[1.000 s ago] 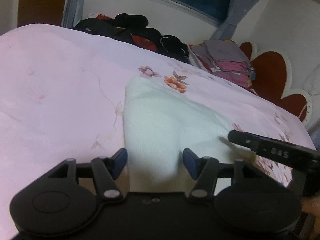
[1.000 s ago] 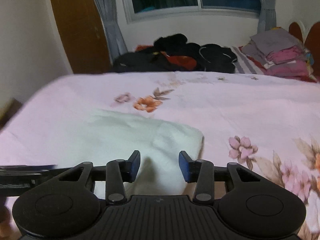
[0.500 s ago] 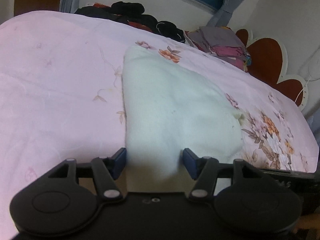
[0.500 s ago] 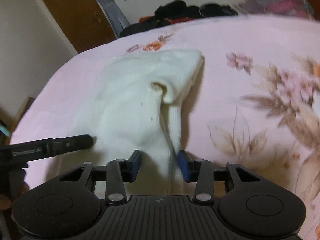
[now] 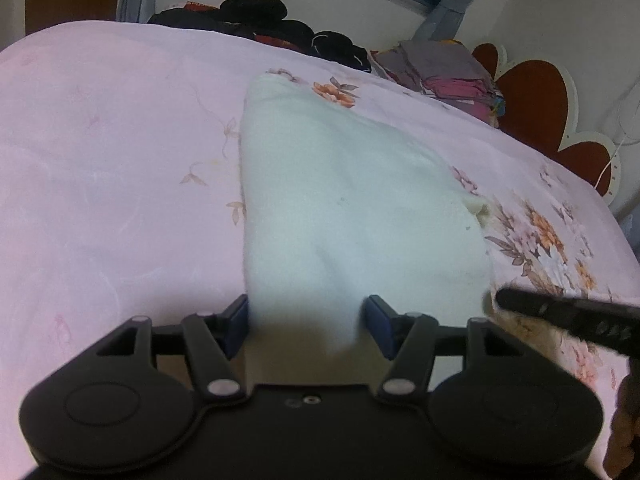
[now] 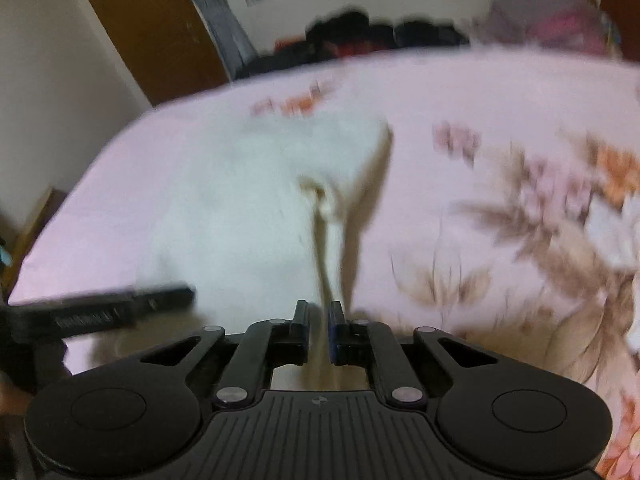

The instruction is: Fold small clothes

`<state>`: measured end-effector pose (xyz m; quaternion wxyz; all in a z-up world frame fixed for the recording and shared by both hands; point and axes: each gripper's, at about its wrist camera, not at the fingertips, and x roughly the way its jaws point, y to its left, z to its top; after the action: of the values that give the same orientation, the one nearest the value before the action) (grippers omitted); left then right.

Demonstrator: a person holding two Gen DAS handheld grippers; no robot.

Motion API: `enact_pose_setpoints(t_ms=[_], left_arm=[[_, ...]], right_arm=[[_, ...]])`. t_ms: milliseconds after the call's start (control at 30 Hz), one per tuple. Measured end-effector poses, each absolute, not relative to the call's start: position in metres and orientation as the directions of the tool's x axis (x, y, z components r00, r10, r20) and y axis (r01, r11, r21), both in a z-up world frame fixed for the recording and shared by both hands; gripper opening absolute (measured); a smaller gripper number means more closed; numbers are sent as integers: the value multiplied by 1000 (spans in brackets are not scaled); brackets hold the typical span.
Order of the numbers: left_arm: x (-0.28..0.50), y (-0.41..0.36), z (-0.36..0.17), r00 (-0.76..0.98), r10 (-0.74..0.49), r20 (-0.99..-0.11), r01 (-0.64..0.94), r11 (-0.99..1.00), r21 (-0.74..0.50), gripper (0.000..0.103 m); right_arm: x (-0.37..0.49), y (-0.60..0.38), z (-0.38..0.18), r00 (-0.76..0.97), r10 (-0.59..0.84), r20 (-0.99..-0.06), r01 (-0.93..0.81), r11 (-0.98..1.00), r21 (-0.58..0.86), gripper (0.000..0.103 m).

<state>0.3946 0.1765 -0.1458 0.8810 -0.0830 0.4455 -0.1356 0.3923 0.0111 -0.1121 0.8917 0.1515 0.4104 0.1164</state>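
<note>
A white knitted garment (image 5: 344,208) lies on the pink flowered bedsheet (image 5: 112,160). My left gripper (image 5: 306,318) is open, its blue pads on either side of the garment's near edge. In the blurred right wrist view, my right gripper (image 6: 319,316) is shut on the near right edge of the garment (image 6: 248,216), with a strip of cloth running out from between the pads. The right gripper's finger shows in the left wrist view (image 5: 568,312), and the left one shows in the right wrist view (image 6: 120,308).
A heap of dark clothes (image 5: 272,28) lies at the far side of the bed under the window. A stack of folded clothes (image 5: 444,72) sits at the far right by the red heart-shaped headboard (image 5: 536,100). A brown door (image 6: 148,28) stands to the left.
My right gripper has closed on the garment's near right edge and is moving, blurring its view. My left gripper stays open over the near edge.
</note>
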Motion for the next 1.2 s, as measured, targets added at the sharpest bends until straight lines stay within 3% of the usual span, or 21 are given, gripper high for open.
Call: enact_pose_setpoints(t_ms=[100,233,433,533,600,800,900,1100,1133,1167,1200], left_arm=[[394,174,-146,565,-297,-770,153,955,-256,61],[393,171,-145,561,-284,-777,149,959,-243,63],[390,168,-141,555,-278,-784,162,961,-226,69],[389,166,-140,548,-276,-789,166,961,-221,79],[388,165,-139,545,-277,-791,171,961,-218,90],[388,160,-141,515,-217,-829,122,976,-179,103],[393,156,-146,457,-129,-880,48,991,-121,103],[370,157,-123,538,-69,-840,24,997,-67,103],[363,156,-116,559,-54,-827,25,999,-48,103],[354,155,-106,582,-41,-812,29,999,-30,103],[346,151,-95,605,-32,-795,35,999,-14,103]], right_arm=[[392,31,-106,649,323,-689,-148,942,302,7],[398,52,-133,608,231,-760,-157,973,171,7],[384,44,-130,649,238,-722,-137,971,198,7],[386,51,-148,611,201,-766,-147,979,139,7],[387,51,-151,616,197,-763,-143,980,138,7],[385,51,-151,622,188,-760,-116,982,148,7],[383,54,-150,628,179,-757,-115,984,137,8],[373,48,-134,640,208,-739,-92,976,195,12],[368,46,-129,645,217,-733,-95,974,205,14],[364,45,-124,650,226,-726,-99,972,214,28],[357,45,-118,659,234,-715,-105,970,220,53]])
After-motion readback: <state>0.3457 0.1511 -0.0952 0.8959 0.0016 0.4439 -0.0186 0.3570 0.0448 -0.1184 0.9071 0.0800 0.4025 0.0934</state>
